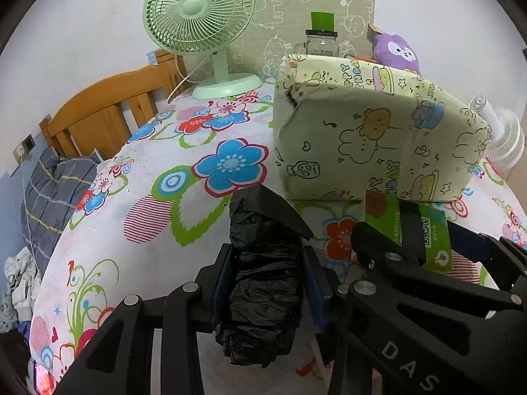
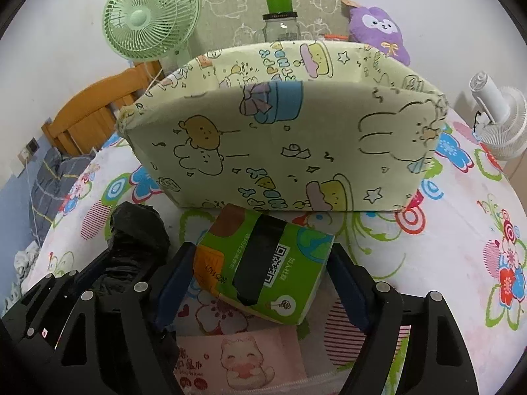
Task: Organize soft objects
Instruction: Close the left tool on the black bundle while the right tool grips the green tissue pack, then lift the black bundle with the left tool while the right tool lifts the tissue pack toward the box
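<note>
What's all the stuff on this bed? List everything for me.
Storage box: one, pale yellow with cartoons, middle of bed.
Tissue pack: one, green, before the box, between the right fingers.
Black bag: one, crumpled roll, clamped in the left fingers.
Wipes pack: one, pink, nearest edge.
Green fan: one, behind the box, left.
White fan: one, right.
Jar: one, clear, green cap above it, behind the box.
Plush: one, purple, back right.
Bedsheet: one, floral.
Left gripper: shut on the bag.
Right gripper: around the tissue pack, contact unclear.
</note>
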Available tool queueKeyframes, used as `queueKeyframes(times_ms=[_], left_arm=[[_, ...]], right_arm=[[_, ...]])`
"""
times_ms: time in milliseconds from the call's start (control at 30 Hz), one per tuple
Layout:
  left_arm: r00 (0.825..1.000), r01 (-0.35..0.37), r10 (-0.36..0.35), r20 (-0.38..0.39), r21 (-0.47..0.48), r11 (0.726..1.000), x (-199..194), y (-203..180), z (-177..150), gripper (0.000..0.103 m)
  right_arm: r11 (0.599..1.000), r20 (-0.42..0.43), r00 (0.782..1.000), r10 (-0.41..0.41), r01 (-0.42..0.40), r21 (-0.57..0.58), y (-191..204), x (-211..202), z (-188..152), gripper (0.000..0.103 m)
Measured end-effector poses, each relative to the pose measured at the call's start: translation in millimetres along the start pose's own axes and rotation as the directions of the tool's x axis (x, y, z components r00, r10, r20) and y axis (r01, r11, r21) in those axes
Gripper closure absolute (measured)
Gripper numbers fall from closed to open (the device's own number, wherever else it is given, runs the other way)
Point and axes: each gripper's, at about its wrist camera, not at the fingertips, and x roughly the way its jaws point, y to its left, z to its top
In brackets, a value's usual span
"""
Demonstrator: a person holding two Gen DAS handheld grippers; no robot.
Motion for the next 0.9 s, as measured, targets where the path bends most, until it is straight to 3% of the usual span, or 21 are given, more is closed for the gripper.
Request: queueKeyframes(times_ms=[900], left_arm=[[0.99, 0.081, -0.081, 0.113, 0.012, 0.997, -64.5, -34.1, 0.1, 0.061]], right_arm=[[0.999, 0.142, 0.989, -0.034, 0.031, 0.02, -25.4, -83.4, -6.0, 0.021]])
